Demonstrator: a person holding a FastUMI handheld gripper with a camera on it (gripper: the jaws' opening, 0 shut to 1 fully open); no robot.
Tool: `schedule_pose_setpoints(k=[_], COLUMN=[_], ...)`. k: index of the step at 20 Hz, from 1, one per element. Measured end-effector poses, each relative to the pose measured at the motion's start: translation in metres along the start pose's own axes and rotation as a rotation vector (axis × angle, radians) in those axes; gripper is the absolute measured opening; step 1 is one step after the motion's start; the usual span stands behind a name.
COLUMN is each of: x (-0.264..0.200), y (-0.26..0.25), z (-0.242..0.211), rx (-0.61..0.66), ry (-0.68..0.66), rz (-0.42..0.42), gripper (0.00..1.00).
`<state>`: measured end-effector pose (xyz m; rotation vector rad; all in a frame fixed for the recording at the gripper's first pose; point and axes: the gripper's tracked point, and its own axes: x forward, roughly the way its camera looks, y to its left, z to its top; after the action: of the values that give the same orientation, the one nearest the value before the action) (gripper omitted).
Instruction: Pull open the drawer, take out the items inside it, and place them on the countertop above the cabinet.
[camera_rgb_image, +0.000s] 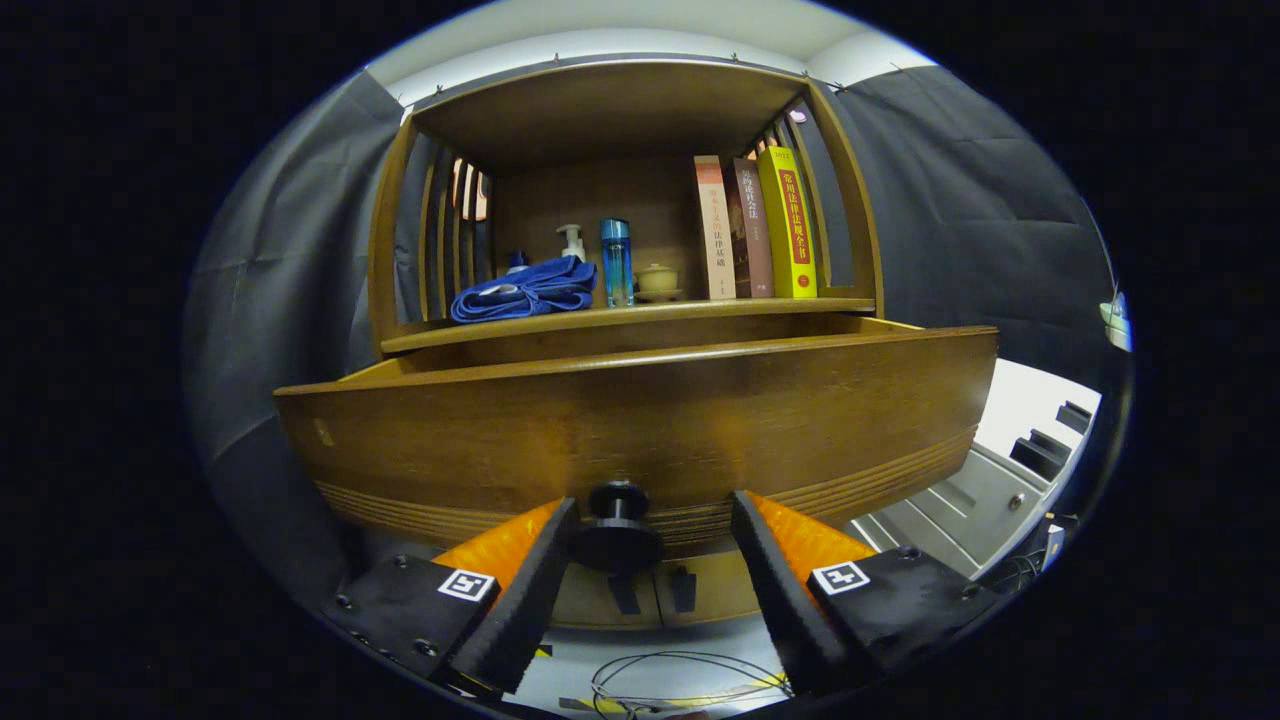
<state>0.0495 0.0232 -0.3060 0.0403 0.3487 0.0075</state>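
While claw (652, 520) fingers straddle knob (617, 535) untouched, drawer (640, 425) pulled out

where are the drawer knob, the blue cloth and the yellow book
drawer knob (617, 530), gripper view, round front face, between the open fingers
blue cloth (525, 290), gripper view, middle of the folded heap on the countertop
yellow book (790, 225), gripper view, its spine

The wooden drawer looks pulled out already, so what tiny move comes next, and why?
Probably back the gripper off the round black knob, then rise. The brown wooden drawer already juts out, the fingers stand open around the knob, and its contents are hidden behind the front.
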Motion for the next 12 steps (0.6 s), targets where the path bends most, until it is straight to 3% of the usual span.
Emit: schedule_pose_setpoints(k=[1,7,12], x=[-0.004,-0.022,0.033], y=[0.004,0.020,0.022], z=[0.008,0.101,0.199], rx=[-0.004,-0.060,-0.099], ry=[-0.022,-0.187,-0.198], rz=[0.014,0.039,0.051], gripper=[0.99,0.98,0.98])
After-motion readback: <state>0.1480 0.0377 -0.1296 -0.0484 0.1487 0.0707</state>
